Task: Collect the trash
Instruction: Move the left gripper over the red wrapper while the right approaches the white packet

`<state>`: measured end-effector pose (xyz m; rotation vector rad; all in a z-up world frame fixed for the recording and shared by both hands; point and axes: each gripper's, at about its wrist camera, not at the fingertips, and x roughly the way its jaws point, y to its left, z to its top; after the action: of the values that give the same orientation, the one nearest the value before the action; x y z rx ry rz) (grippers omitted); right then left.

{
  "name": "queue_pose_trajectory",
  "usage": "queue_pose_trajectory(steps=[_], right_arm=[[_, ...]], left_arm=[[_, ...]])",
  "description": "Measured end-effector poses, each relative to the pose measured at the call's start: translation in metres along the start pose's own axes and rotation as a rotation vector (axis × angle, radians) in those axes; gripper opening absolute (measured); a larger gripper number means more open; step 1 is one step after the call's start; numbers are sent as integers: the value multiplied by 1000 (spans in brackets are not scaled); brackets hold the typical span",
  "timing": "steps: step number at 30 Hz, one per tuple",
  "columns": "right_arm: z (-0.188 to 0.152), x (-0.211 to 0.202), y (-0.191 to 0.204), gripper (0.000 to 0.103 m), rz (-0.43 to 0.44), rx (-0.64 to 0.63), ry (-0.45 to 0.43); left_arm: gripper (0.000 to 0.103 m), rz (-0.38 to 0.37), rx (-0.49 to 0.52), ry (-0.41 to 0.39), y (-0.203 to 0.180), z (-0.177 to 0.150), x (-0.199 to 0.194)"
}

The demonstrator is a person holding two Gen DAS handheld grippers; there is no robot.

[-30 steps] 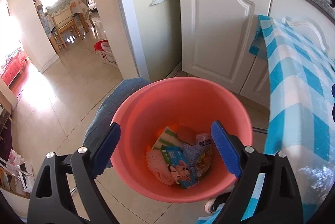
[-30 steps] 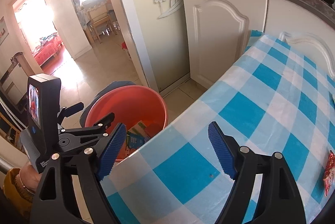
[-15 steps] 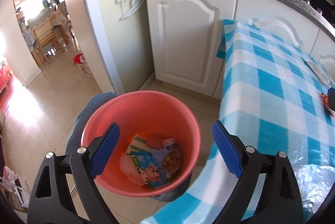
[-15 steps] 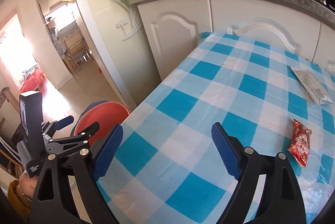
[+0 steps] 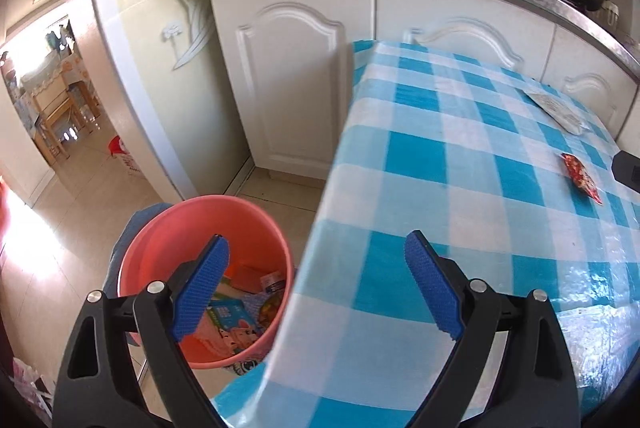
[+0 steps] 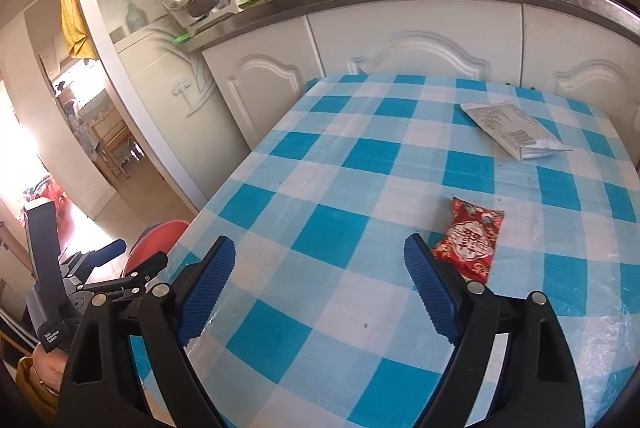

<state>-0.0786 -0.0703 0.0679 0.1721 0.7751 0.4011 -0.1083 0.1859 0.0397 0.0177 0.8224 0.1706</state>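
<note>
Hovering over the near part of the table (image 6: 320, 340), the right gripper (image 6: 320, 288) is standing released with nothing between its blue pads (image 6: 208, 288) — its jaws have just been opening a little wider. Just beyond its right pad, the red packet (image 6: 468, 240) is lying flat on the checked cloth, its long axis running from near-left to far-right, the far end pointing toward the cabinets (image 6: 420, 52). Farther back, near the table's far right edge, the white packet (image 6: 516, 134) is lying flat too, its long axis slanting from far-left to near-right.

The left gripper (image 5: 316, 284) is also hanging released and empty, straddling the table's edge, with the bucket (image 5: 160, 228) on the floor below its left pad; wrappers (image 5: 236, 316) are sitting in the bucket's bottom.

Compared with a second ago, both views are swinging away from the bucket toward the table: the left view was then looking straight down into it, and the right view was showing only the red packet's tip at the frame edge, whereas both packets are now lying in full view.
</note>
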Motion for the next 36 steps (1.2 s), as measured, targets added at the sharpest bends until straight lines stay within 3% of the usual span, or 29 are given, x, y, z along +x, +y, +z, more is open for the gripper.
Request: queue_pose_trajectory(steps=[19, 36], right_arm=[[-11, -49, -94, 86, -125, 151, -100], [-6, -63, -137, 86, -249, 156, -154]], left_arm=[[90, -129, 173, -13, -108, 5, -17], [90, -245, 325, -15, -196, 7, -18]])
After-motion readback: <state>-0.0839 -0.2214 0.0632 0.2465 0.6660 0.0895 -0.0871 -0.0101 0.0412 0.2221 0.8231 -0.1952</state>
